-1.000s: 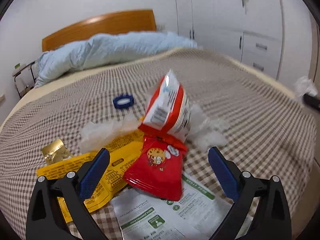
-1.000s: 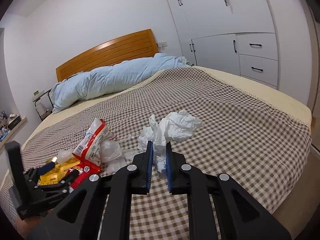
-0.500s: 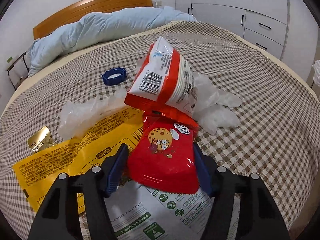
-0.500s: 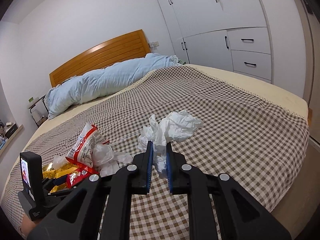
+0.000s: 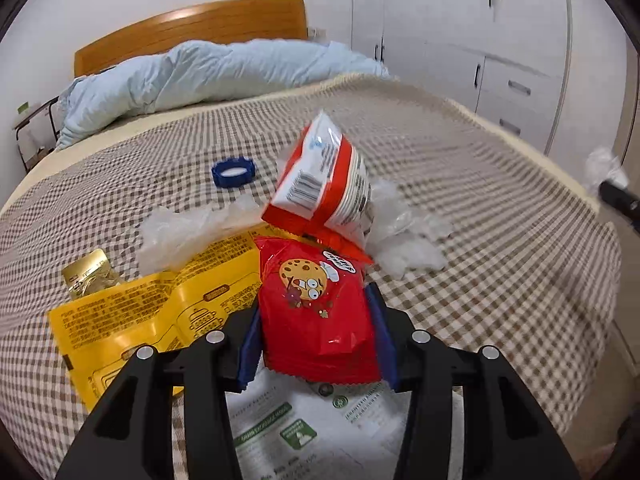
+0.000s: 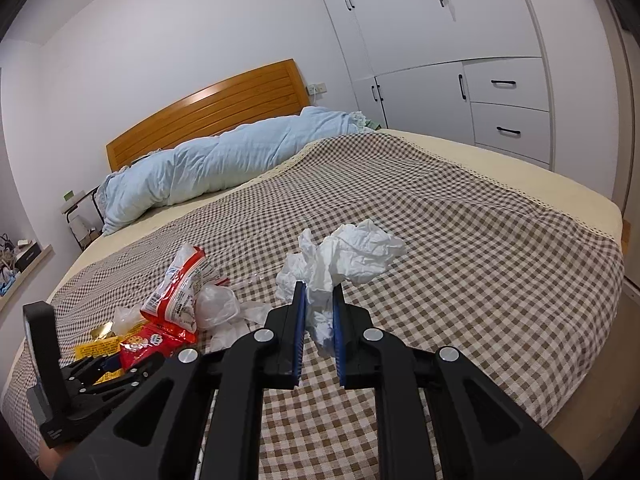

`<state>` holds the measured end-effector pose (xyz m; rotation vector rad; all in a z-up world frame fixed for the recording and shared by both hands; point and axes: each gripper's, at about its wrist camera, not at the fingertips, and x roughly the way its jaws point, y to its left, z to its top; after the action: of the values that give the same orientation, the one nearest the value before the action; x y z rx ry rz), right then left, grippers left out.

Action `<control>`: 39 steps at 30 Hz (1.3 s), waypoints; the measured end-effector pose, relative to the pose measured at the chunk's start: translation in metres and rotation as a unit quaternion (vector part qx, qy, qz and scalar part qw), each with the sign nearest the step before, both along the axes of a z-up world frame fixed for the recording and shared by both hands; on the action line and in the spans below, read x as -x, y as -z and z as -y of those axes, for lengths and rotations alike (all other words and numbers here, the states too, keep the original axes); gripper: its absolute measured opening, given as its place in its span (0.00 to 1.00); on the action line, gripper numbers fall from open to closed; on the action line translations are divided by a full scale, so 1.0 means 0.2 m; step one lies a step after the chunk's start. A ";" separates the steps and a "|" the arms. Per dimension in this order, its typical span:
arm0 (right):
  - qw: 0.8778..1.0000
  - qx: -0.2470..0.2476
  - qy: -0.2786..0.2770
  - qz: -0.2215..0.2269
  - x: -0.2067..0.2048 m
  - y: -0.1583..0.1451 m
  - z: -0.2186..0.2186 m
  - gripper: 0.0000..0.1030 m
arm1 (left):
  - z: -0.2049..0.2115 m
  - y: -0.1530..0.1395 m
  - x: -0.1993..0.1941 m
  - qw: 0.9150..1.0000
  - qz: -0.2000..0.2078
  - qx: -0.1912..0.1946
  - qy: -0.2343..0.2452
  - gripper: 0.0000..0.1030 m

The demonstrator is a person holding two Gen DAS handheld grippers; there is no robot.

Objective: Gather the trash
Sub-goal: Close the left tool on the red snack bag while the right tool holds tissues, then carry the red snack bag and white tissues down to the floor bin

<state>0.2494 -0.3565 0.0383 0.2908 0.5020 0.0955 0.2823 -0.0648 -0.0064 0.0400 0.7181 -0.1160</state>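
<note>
Left gripper (image 5: pixel 316 332) fingers have just been closing, grasping red cookie packet (image 5: pixel 314 304) on bed (image 5: pixel 500 240). Red-white bag (image 5: pixel 324 184), yellow wrapper (image 5: pixel 148 312), leaflet (image 5: pixel 288 428) crowd it. Right gripper (image 6: pixel 318 320) clenched on tissue (image 6: pixel 352 260).

A red cookie wrapper (image 5: pixel 316 312) lies on the checked bedspread, a red-and-white snack bag (image 5: pixel 324 184) standing tilted just behind it. A yellow packet (image 5: pixel 152 312) and clear plastic (image 5: pixel 192 232) lie beside them; crumpled white tissue (image 6: pixel 352 260) sits well apart.
</note>
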 end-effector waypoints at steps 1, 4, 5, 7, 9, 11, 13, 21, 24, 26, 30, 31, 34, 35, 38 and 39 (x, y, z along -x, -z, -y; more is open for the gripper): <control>1.000 0.003 -0.001 0.000 0.00 0.00 -0.01 0.12 | -0.01 -0.01 0.00 1.000 0.002 0.007 -0.002 0.44; 1.000 0.011 -0.005 0.002 0.02 0.00 -0.02 0.12 | -0.05 -0.05 0.05 0.999 0.014 0.034 -0.005 0.44; 1.000 0.013 -0.006 0.004 0.02 0.00 -0.02 0.12 | -0.05 -0.06 0.06 0.999 0.019 0.037 -0.005 0.44; 1.000 0.016 -0.008 0.007 0.03 -0.01 -0.03 0.12 | -0.05 -0.08 0.09 0.999 0.032 0.037 -0.005 0.44; 1.000 0.019 -0.011 0.011 0.05 -0.02 -0.03 0.12 | -0.05 -0.11 0.12 0.998 0.047 0.040 -0.002 0.44; 1.000 0.022 -0.014 0.014 0.06 -0.02 -0.03 0.12 | -0.04 -0.14 0.14 0.998 0.056 0.043 -0.002 0.44; 0.999 0.023 -0.019 0.018 0.07 -0.04 -0.03 0.12 | -0.04 -0.17 0.18 0.997 0.065 0.046 0.001 0.44; 0.998 0.015 -0.033 0.047 0.21 -0.18 -0.04 0.12 | -0.06 -0.27 0.36 0.994 0.069 0.085 0.011 0.44; 0.998 0.019 -0.043 0.051 0.28 -0.22 -0.07 0.12 | -0.06 -0.33 0.48 0.994 0.078 0.080 0.016 0.43; 0.997 0.023 -0.050 0.056 0.34 -0.24 -0.09 0.12 | -0.06 -0.37 0.55 0.993 0.085 0.078 0.018 0.44; 0.995 0.036 -0.061 0.064 0.45 -0.28 -0.12 0.12 | -0.06 -0.44 0.69 0.992 0.096 0.083 0.019 0.44; 0.995 0.039 -0.063 0.066 0.47 -0.28 -0.13 0.12 | -0.06 -0.45 0.71 0.992 0.098 0.083 0.019 0.44; 0.994 0.047 -0.066 0.072 0.56 -0.30 -0.14 0.12 | -0.06 -0.50 0.81 0.991 0.107 0.081 0.019 0.44; 0.994 0.050 -0.066 0.073 0.58 -0.31 -0.14 0.12 | -0.05 -0.51 0.85 0.990 0.110 0.081 0.021 0.44; 0.994 0.052 -0.068 0.073 0.66 -0.31 -0.13 0.12 | -0.05 -0.55 0.96 0.990 0.118 0.078 0.029 0.44; 0.994 0.054 -0.069 0.072 0.69 -0.31 -0.13 0.12 | -0.05 -0.56 0.99 0.989 0.120 0.077 0.030 0.44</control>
<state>0.1120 -0.3311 0.1003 0.1426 0.3811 0.2217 0.0835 -0.0551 0.1063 -0.0712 0.4653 -0.2200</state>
